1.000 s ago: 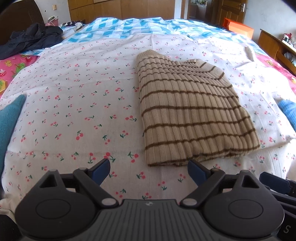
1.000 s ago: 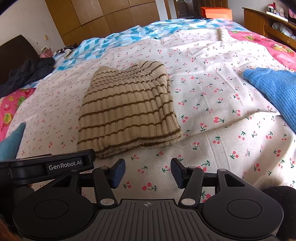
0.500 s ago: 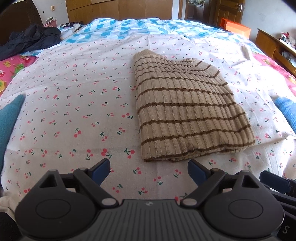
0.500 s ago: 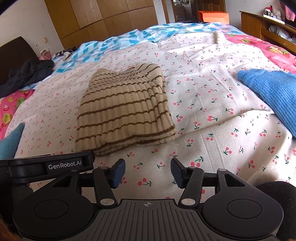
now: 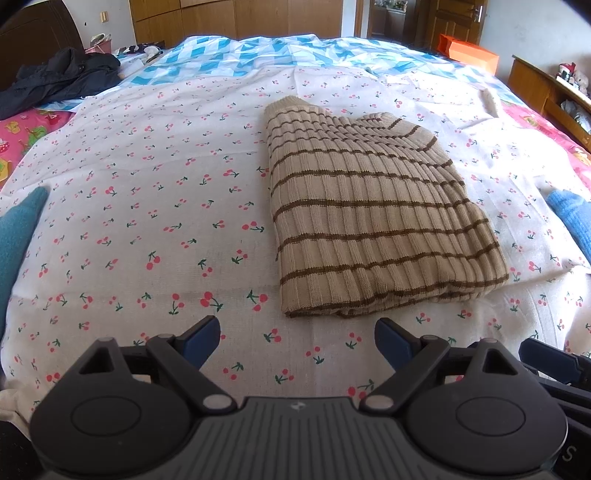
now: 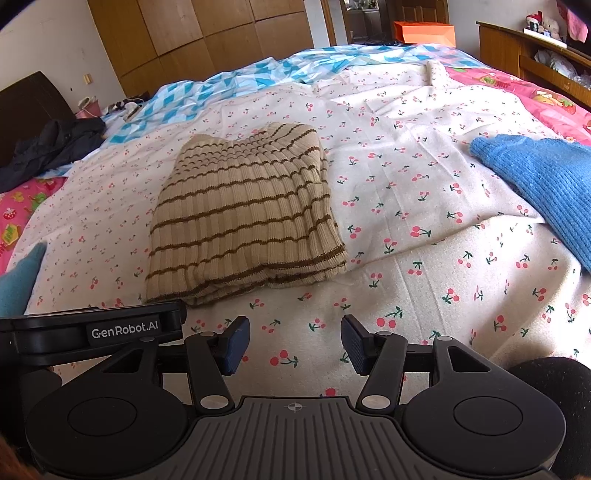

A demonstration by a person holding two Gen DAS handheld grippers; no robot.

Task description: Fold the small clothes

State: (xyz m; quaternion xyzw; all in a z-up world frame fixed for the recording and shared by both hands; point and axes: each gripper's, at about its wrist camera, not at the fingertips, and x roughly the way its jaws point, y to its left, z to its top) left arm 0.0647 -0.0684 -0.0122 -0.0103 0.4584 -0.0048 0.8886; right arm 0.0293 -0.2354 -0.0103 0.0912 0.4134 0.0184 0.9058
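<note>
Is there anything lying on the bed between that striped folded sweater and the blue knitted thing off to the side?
No. In the right wrist view, only bare cherry-print sheet separates the striped sweater from the blue knit.

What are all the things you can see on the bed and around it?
striped sweater: one, beige with brown stripes, folded, middle of the bed
cherry sheet: one, white with red cherries, under the sweater
blue knit: one, bright blue, right side
teal cloth: one, left edge
dark jacket: one, far left
orange box: one, far end
left gripper: open, empty
right gripper: open, empty
</note>
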